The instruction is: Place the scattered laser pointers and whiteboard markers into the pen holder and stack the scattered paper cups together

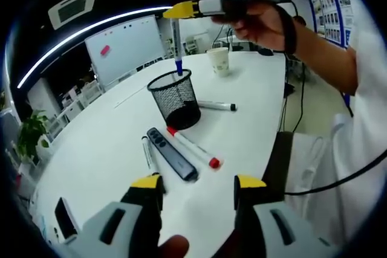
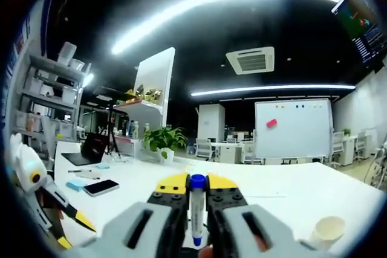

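Note:
In the left gripper view a black mesh pen holder (image 1: 175, 98) stands on the white table (image 1: 97, 155). My right gripper (image 1: 180, 11) hangs just above it, shut on a blue-capped marker (image 1: 176, 46) that points down, its blue end at the holder's rim. Closer to me lie a red-capped marker (image 1: 193, 148), a black laser pointer (image 1: 172, 153) and a grey pen (image 1: 147, 152). A black-capped marker (image 1: 216, 106) lies beside the holder, and a paper cup (image 1: 219, 61) stands behind it. My left gripper (image 1: 198, 185) is open over the table's near edge. The right gripper view shows my right gripper (image 2: 196, 180) clamped on the marker (image 2: 196, 212).
A phone (image 1: 65, 217) lies at the table's near left. A dark chair (image 1: 278, 161) and a person's sleeve are at the right edge. In the right gripper view a paper cup (image 2: 328, 229) stands at lower right, with a phone (image 2: 101, 187) and laptop (image 2: 91, 149) at the left.

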Demonstrator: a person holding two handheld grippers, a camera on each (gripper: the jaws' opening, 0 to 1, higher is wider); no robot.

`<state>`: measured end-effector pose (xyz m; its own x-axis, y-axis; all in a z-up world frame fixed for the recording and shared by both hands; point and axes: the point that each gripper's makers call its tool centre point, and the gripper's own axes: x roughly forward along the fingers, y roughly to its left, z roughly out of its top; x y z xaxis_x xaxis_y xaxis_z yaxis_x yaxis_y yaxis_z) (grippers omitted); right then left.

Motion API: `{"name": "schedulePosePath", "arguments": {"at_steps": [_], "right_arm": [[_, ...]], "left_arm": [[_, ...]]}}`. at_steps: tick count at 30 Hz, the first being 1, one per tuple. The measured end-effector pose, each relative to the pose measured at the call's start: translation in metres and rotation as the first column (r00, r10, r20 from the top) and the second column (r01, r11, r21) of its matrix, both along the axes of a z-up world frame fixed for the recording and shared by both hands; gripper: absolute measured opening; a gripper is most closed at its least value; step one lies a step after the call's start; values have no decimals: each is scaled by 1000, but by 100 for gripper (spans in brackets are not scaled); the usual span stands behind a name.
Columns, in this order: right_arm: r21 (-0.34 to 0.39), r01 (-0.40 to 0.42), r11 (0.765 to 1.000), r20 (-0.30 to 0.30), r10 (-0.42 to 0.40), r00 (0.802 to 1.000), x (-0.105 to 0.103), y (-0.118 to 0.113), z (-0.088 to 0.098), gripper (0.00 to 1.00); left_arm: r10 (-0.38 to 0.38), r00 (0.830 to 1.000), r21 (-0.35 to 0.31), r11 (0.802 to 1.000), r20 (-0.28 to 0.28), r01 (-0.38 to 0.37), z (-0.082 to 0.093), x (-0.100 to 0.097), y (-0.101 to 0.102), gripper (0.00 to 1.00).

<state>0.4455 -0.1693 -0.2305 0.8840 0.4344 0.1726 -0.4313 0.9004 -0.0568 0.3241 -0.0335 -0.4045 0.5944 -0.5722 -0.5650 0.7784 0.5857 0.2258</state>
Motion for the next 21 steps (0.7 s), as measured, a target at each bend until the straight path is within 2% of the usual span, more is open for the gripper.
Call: {"name": "schedulePosePath", "arguments": {"at_steps": [9,21], "right_arm": [[-6,-1,1000,-18,1,1000,2,2,-7,11],[-14,10,1000,-49,-11,999,5,1,-21,11]], "left_arm": [[-3,1000,-17,1000,-4,3,1,-1,-3,51],[-7,1000,-1,1000,0,7,1,-1,-2,49]]}}
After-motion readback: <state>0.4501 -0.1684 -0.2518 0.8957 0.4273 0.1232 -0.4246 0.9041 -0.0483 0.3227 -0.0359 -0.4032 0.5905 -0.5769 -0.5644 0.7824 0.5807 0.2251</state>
